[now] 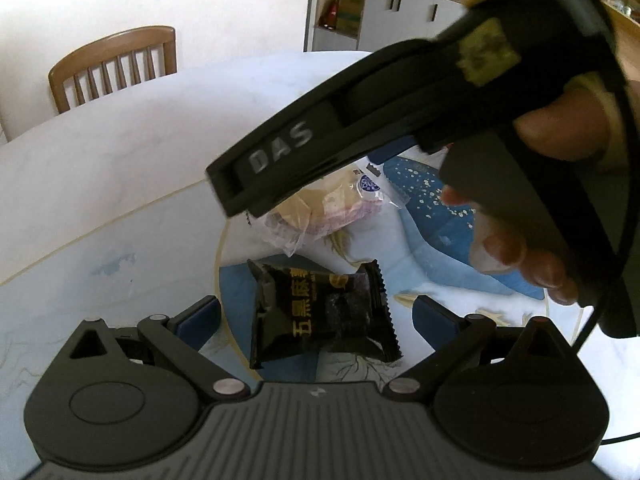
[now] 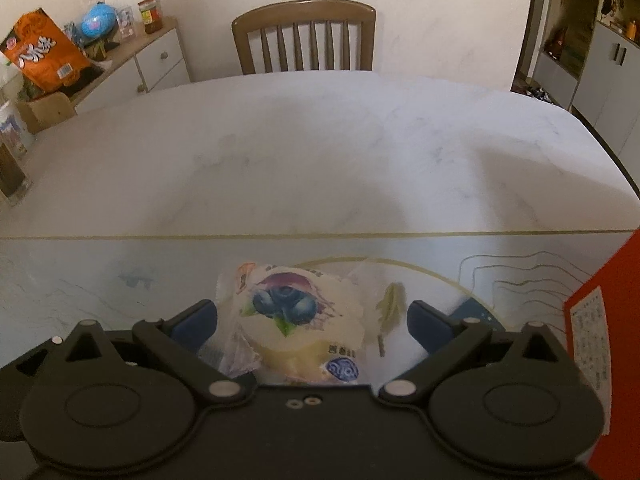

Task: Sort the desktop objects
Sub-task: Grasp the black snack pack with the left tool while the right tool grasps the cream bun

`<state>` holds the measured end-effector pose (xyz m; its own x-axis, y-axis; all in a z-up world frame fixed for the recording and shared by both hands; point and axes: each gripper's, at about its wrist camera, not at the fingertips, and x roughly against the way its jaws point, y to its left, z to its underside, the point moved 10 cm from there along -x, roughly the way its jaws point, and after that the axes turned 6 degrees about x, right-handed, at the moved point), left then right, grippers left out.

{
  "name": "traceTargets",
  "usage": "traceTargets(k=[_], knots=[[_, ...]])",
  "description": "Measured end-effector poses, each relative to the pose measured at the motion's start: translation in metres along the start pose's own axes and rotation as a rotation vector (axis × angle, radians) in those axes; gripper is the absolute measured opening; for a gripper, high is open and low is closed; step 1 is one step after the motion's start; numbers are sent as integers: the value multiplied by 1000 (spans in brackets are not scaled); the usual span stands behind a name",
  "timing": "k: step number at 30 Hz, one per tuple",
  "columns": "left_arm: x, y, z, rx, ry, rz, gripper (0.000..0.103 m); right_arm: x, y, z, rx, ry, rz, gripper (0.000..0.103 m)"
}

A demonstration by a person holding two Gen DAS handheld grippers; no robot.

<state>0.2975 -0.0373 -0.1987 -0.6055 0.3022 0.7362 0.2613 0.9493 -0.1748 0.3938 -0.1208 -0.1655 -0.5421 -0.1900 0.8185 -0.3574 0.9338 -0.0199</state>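
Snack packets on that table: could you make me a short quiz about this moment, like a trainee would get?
1. True or false: the left tool is clamped on the black snack packet.
2. Which packet lies between the fingers of the right tool?
A. the black snack packet
B. the clear blueberry pastry packet
C. an orange bag
3. Fill in: at the right edge of the right wrist view stands a ___ box.

Key
1. False: its fingers stand wide apart on either side of the packet, which lies on the patterned mat.
2. B
3. red
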Motion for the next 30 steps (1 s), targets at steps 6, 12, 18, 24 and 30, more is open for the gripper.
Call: traceTargets(k=[6, 12, 18, 24, 30], knots=[[-2, -2, 1, -34, -10, -19, 102, -8, 0, 4, -4, 21, -8, 96], [-2, -2, 0, -48, -19, -48, 96, -8, 3, 5, -5, 21, -40, 84], [2, 3, -6, -40, -28, -75, 69, -2, 1, 4, -24, 13, -45, 68], [5, 6, -13, -15, -24, -57, 57, 4, -7, 6, -35, 19, -36, 66], [10, 0, -16, -28, -24, -51, 57, 19, -18, 8, -64, 1, -21, 65]])
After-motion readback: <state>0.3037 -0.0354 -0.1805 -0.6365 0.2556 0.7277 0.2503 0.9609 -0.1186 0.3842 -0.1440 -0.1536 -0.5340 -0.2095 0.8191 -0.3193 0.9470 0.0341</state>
